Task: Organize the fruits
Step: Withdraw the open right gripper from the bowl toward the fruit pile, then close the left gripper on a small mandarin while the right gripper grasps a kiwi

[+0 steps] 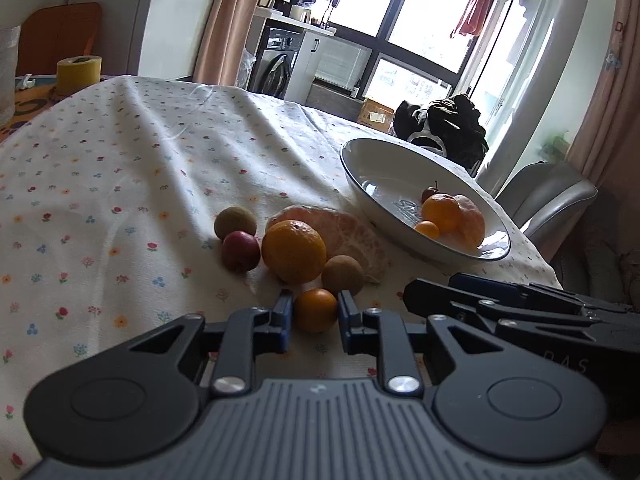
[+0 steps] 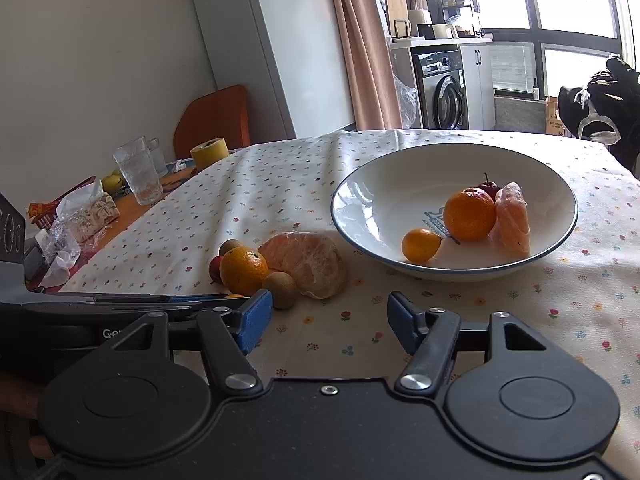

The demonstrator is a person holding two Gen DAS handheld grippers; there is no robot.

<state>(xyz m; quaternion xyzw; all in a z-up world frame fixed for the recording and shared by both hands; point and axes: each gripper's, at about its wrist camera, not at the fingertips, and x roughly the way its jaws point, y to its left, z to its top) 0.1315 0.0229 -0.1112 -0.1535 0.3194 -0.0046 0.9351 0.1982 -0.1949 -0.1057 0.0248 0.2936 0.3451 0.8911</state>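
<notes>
1. The left gripper (image 1: 315, 314) lies low over the tablecloth (image 1: 120, 168), its black ribbed body filling the foreground; its blue pads (image 1: 285, 316) sit against both sides of a small, smooth kumquat (image 1: 316, 310), clamped on it.
2. The right gripper (image 2: 329, 320) hovers just above the cloth beside it, pointing toward the bowl (image 2: 400, 176); its blue-padded fingers stand well apart with nothing between them. The left wrist view reads "DAS" in part on its side; the right wrist view reads "Ge" on the left one.
3. Just beyond the kumquat sits the loose pile: a dull brown round fruit (image 1: 343, 274), a glossy dimpled orange (image 1: 294, 251), a small red fruit (image 1: 241, 251), a second brown fruit (image 1: 235, 222) and a peeled citrus (image 1: 344, 232) with white pith and visible segments, all touching or nearly so.
4. The cloth is white, wrinkled cotton dotted with tiny flowers.
5. Farther right, the wide, shallow white ceramic bowl has a dark rim line and blue printing on its floor, too hidden to read. It holds an orange (image 2: 470, 214), a kumquat (image 2: 421, 245), a peeled segment chunk (image 2: 513, 220) and a stemmed red fruit (image 2: 489, 188).
6. At the far left edge stand a yellow tape roll (image 2: 209, 151) and textured glass tumblers (image 2: 138, 172).
</notes>
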